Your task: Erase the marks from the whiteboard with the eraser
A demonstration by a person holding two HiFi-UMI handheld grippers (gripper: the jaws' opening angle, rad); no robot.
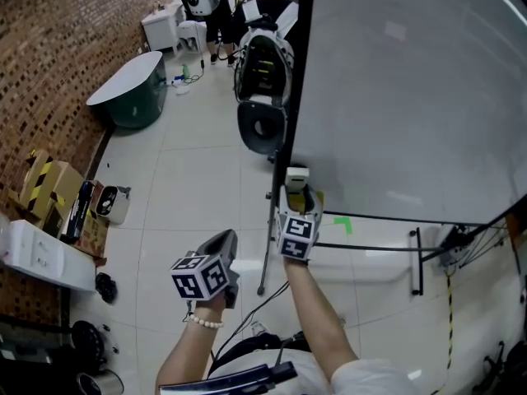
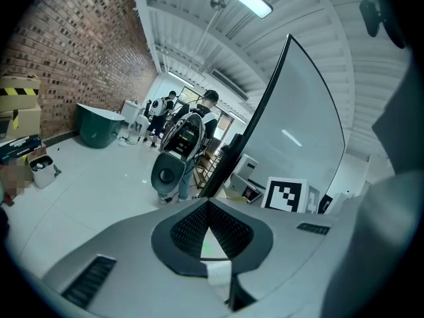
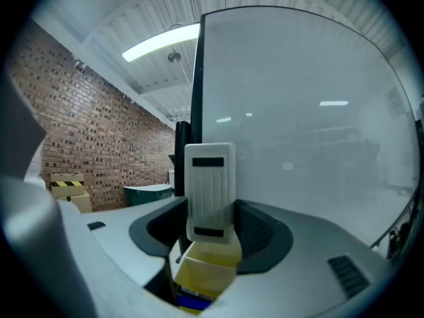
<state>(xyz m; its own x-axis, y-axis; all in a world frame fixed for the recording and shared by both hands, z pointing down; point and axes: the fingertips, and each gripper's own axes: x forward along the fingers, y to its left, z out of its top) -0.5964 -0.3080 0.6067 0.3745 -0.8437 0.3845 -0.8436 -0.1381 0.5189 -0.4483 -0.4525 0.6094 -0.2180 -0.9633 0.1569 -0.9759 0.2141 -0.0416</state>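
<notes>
Eraser [image 3: 211, 191]: white ribbed block with a yellow part beneath it, upright between the jaws of the right gripper. In the head view it sits at the lower left corner of the whiteboard.
Right gripper [image 3: 211, 212]: jaws drawn in narrow and clamped on the two sides of the eraser.
Left gripper [image 2: 207, 209]: jaws pressed together with nothing between them, held low and well apart from the board.
Whiteboard [image 1: 412, 97]: large and upright, with a dark frame down its left edge. The surface is grey with faint smudges only, and no distinct marks can be made out.
Contact: whether the eraser touches the board cannot be told.
Step in hand (judgement): bringing the eraser onto the board for a wiping pass, or finishing the last passes.
Technique (judgement): set the wiping face flat to the surface, press evenly, and overlap the strokes from the corner outward.
Caution (judgement): a tilted block wipes with one edge only and may twist in the jaws.
</notes>
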